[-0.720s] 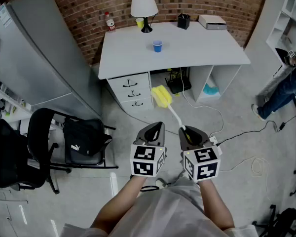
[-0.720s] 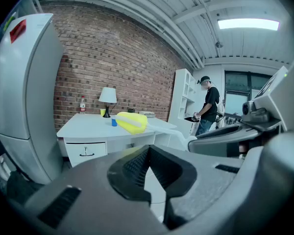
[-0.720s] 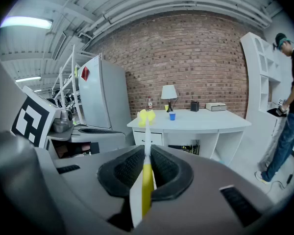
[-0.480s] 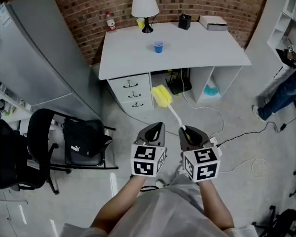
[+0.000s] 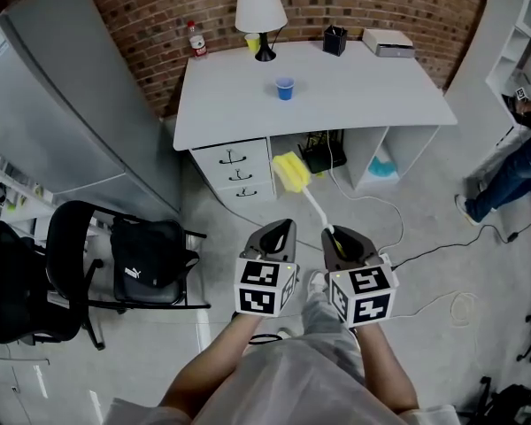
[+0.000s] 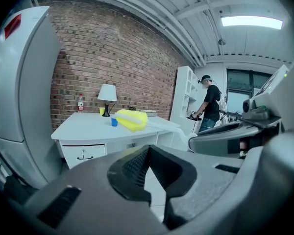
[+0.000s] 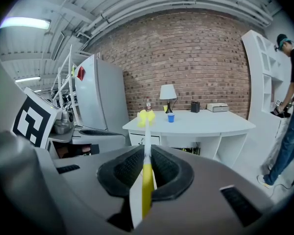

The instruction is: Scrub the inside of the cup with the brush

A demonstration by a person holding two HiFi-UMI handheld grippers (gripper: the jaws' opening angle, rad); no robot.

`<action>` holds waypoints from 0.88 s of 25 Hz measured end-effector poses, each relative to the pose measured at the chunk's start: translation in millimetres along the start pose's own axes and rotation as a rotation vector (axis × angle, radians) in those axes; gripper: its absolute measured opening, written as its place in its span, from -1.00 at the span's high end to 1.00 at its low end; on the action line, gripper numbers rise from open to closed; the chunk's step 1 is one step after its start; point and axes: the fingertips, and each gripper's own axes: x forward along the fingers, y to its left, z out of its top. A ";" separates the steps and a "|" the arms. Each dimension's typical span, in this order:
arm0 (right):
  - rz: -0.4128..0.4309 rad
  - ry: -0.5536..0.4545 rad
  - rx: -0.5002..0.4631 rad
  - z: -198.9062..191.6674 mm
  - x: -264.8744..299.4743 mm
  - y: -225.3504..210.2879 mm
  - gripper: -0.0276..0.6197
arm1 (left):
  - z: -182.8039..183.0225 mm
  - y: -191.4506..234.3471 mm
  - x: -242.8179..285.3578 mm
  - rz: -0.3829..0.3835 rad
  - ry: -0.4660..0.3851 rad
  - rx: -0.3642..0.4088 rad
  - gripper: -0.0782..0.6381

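A small blue cup (image 5: pixel 285 88) stands on the white desk (image 5: pixel 372 87), far ahead of both grippers; it also shows as the blue cup (image 7: pixel 171 117) and the blue cup (image 6: pixel 114 122). My right gripper (image 5: pixel 334 237) is shut on the handle of a brush (image 5: pixel 312 208) with a yellow sponge head (image 5: pixel 290 173) that points toward the desk. In the right gripper view the brush (image 7: pixel 147 151) runs straight out between the pads of the right gripper (image 7: pixel 147 156). My left gripper (image 5: pixel 281 230) is shut with nothing in it, just left of the right one; the left gripper (image 6: pixel 148 156) shows its pads together.
On the desk stand a white lamp (image 5: pixel 260 14), a bottle (image 5: pixel 196 38), a black pen holder (image 5: pixel 334 39) and a white box (image 5: pixel 388 42). A grey cabinet (image 5: pixel 62 104) and a black chair with a bag (image 5: pixel 146 255) lie left. Cables (image 5: pixel 425 246) trail on the floor. A person (image 5: pixel 513 162) stands right.
The head view has shifted slightly, so the desk sits a little nearer. Both grippers keep their places and the brush stays held.
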 end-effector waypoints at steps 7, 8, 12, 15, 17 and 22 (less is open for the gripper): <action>0.028 0.021 -0.007 17.1 38.9 -41.1 0.79 | 20.4 12.5 53.9 0.027 0.011 -0.009 0.76; 0.033 0.023 -0.009 20.1 44.1 -48.5 0.79 | 23.5 13.1 62.7 0.030 0.012 -0.011 0.76; 0.042 0.032 -0.026 32.8 65.0 -81.2 0.79 | 36.3 12.5 102.4 0.039 0.025 -0.018 0.76; 0.048 0.035 -0.035 41.4 79.1 -106.7 0.79 | 47.2 9.3 131.6 0.043 0.030 -0.012 0.76; 0.054 0.036 -0.032 47.2 87.1 -123.6 0.79 | 54.4 7.7 149.5 0.049 0.036 -0.013 0.76; 0.080 0.035 -0.019 59.5 103.1 -156.5 0.79 | 66.4 5.2 179.7 0.073 0.052 -0.009 0.76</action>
